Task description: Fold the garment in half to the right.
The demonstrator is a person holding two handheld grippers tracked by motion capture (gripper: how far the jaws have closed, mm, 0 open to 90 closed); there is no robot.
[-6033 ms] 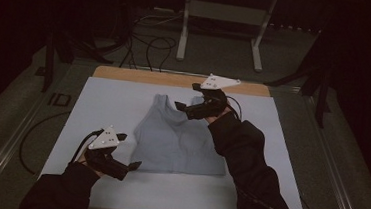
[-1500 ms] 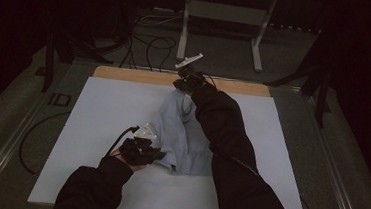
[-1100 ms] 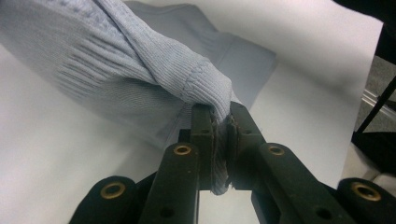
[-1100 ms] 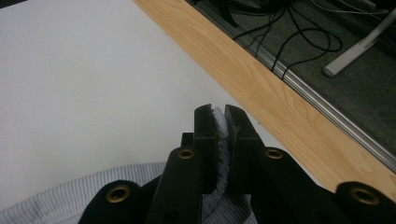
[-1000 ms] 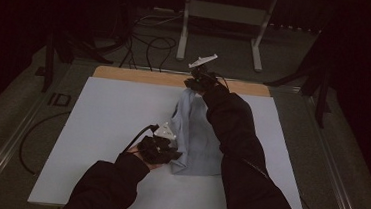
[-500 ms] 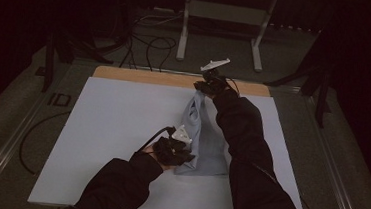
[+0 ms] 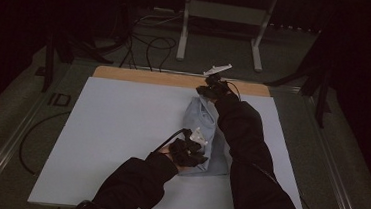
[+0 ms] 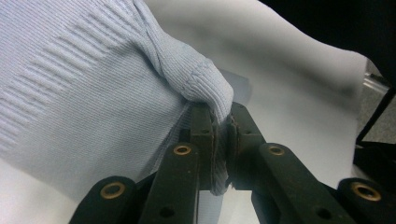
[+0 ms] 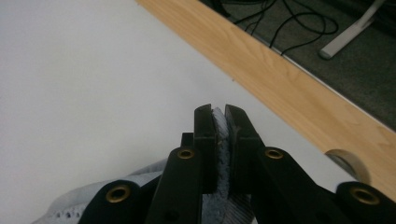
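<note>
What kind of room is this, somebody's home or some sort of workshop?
Most likely a lab or recording studio, not a home. A bare white work table with a wooden edge stands in a dark room, loose cables trail over the floor by a metal stand, and the one item being handled is a light blue garment.

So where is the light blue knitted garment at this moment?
In the high view the light blue garment lies folded on the white board, right of centre, pinched between the left claw at its near end and the right claw at its far end.

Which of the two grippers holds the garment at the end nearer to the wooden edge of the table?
The right gripper, shut on the far end of the light blue garment beside the wooden strip. The left gripper holds the near end.
</note>
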